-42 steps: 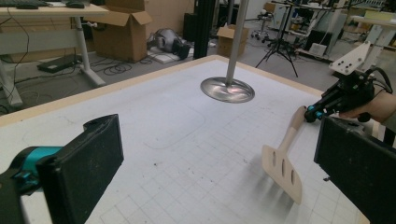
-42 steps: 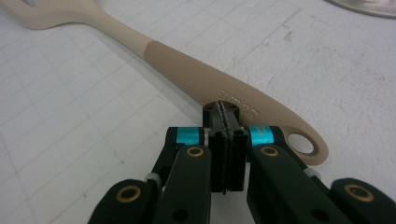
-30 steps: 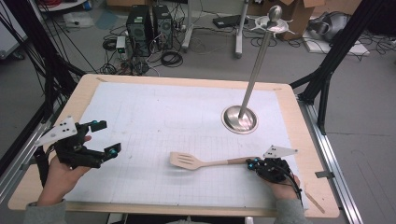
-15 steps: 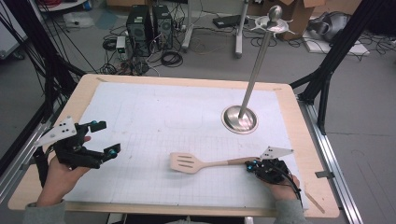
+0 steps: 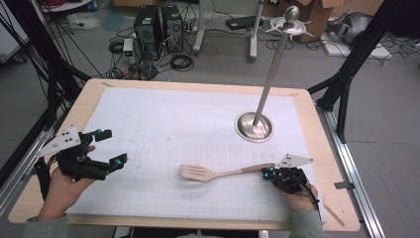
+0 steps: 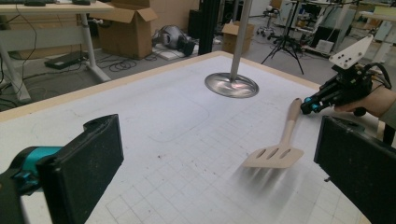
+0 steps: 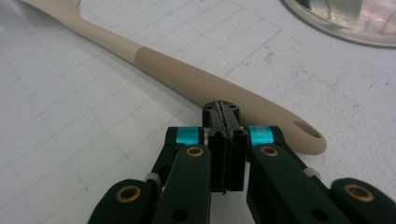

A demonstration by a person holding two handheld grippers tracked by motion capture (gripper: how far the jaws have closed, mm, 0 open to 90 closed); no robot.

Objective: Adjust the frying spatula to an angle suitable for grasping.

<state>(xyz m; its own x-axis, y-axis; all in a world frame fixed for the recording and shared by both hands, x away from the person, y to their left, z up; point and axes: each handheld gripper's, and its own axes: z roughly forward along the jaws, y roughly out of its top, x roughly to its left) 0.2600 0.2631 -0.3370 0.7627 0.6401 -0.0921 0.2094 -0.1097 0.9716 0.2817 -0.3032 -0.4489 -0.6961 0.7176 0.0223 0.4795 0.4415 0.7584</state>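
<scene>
Two grippers: right gripper [image 7: 223,114] closed empty beside spatula [image 5: 218,173] handle; open it, straddle handle. Left gripper [image 5: 106,147] wide.

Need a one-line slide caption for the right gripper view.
Right gripper, jaws shut with nothing between them, tips at the handle of a wooden spatula on the gridded mat.

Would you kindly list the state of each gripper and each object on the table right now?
Left gripper: jaws wide open, empty, held over the table's left side.
Right gripper: jaws shut together with nothing between them, tips at the spatula's handle end.
Wooden slotted spatula: lying flat on the white mat, not gripped.
Metal stand: upright on its round base.
</scene>
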